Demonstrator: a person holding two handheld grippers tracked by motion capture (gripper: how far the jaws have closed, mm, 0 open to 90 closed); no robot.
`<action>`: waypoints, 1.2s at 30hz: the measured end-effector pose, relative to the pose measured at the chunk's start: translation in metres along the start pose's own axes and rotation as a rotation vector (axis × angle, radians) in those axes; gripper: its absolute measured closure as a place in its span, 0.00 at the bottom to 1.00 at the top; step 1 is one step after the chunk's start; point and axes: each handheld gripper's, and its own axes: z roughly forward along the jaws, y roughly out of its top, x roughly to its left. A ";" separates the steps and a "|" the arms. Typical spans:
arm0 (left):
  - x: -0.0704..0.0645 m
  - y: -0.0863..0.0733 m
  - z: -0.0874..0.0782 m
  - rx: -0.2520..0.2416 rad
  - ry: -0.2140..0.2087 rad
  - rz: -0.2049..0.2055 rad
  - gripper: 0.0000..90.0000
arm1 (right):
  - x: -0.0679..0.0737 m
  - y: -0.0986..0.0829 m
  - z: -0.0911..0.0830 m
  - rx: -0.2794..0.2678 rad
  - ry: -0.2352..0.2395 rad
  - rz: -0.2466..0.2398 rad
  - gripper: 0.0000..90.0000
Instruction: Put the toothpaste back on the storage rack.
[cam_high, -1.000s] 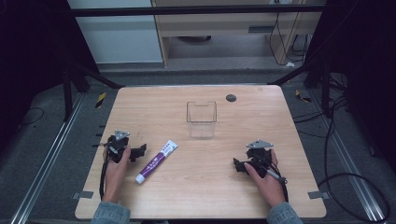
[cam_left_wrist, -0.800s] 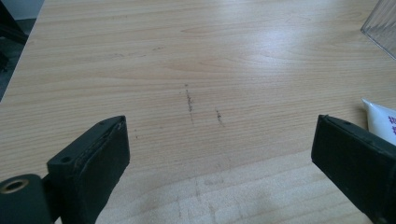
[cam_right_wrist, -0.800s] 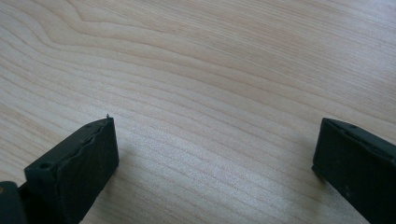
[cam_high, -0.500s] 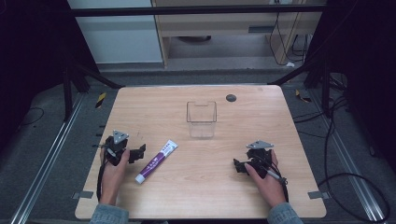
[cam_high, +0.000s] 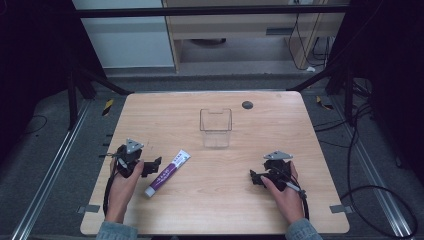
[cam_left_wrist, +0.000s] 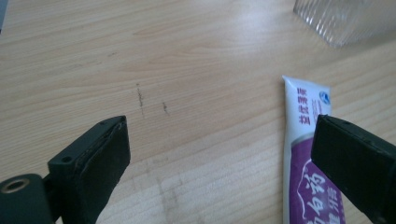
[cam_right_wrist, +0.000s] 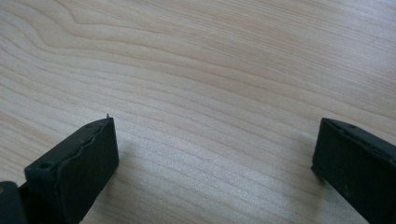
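Toothpaste tube (cam_high: 167, 172) lies flat on the wooden table (cam_high: 210, 210), white at its flat crimped end and purple along the body, with its cap end pointing toward the person. It sits just beside the left gripper (cam_high: 150, 167), on the side where that gripper's jaws point. In the left gripper view the tube (cam_left_wrist: 306, 140) runs up from the bottom edge, and 1 jaw of the left gripper (cam_left_wrist: 219, 154) hangs over its purple part; whether that jaw touches the tube cannot be told. The 2 jaws stand wide apart, with bare wood between them, and nothing is held.

Farther out from the left gripper, beyond the tube's crimped end, stands a clear plastic box (cam_high: 216, 127), upright and open at the top; its ribbed corner (cam_left_wrist: 343, 18) shows at the upper right of the left gripper view. A small dark round spot (cam_high: 247, 105) sits on the table beyond the box.

On the other side, the right gripper (cam_high: 256, 179) rests low over the table in the person's right hand (cam_high: 285, 192), well apart from the tube and the box. Its 2 jaws are also spread wide, and the right gripper view (cam_right_wrist: 215, 154) has plain wood grain between them.
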 end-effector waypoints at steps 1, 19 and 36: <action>-0.001 0.001 0.000 0.004 0.000 0.007 0.05 | 0.000 0.000 0.000 -0.001 0.000 0.000 0.01; -0.009 0.002 -0.013 0.126 -0.013 0.061 0.05 | 0.000 -0.004 -0.005 0.000 0.023 -0.014 0.00; -0.020 0.015 0.001 0.253 -0.085 0.153 0.06 | 0.001 -0.005 -0.005 0.000 0.014 -0.015 0.00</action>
